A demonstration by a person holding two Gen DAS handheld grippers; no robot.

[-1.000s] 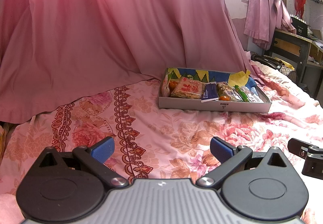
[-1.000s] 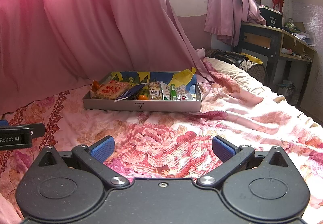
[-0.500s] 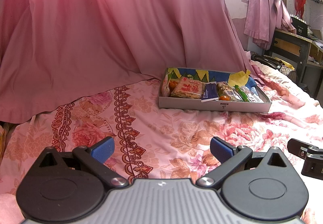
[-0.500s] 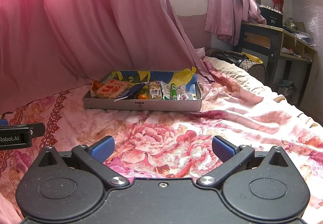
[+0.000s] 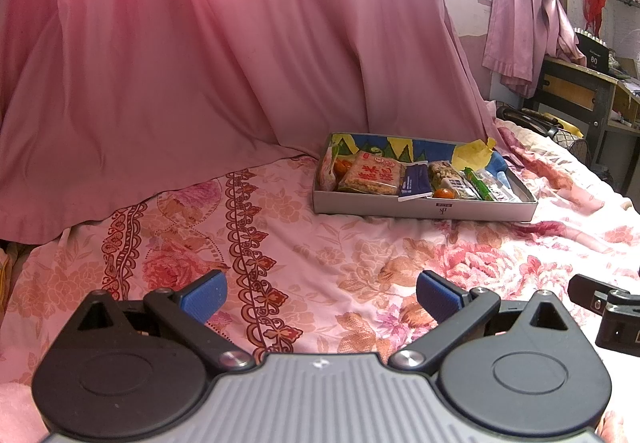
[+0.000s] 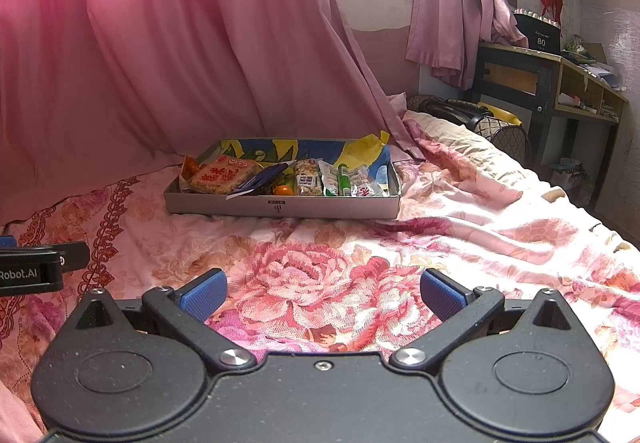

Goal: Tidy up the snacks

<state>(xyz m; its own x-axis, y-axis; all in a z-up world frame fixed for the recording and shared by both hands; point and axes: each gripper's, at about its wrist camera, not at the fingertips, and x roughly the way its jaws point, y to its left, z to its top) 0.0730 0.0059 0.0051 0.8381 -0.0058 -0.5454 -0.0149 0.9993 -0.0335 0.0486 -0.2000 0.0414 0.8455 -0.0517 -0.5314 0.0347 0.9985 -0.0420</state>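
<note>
A shallow grey box (image 5: pixel 424 209) (image 6: pixel 280 206) sits on the flowered bedspread ahead, filled with snacks. Inside lie a rice-cracker pack with red print (image 5: pixel 372 177) (image 6: pixel 224 174), a dark blue packet (image 5: pixel 416 183) (image 6: pixel 260 178), a nut bar (image 6: pixel 307 177), a green stick (image 5: pixel 478 184) (image 6: pixel 343 179) and a small orange fruit (image 5: pixel 443 193) (image 6: pixel 284 188). My left gripper (image 5: pixel 322 295) stands open over the bedspread, well short of the box. My right gripper (image 6: pixel 323 291) is open too, with nothing between its blue pads.
A pink curtain (image 5: pixel 224 43) hangs behind the box and drapes onto the bed. A dark desk (image 6: pixel 548 83) stands at the far right, with a basket-like bag (image 6: pixel 496 127) beside the bed. The right gripper's edge (image 5: pixel 604 307) shows in the left wrist view.
</note>
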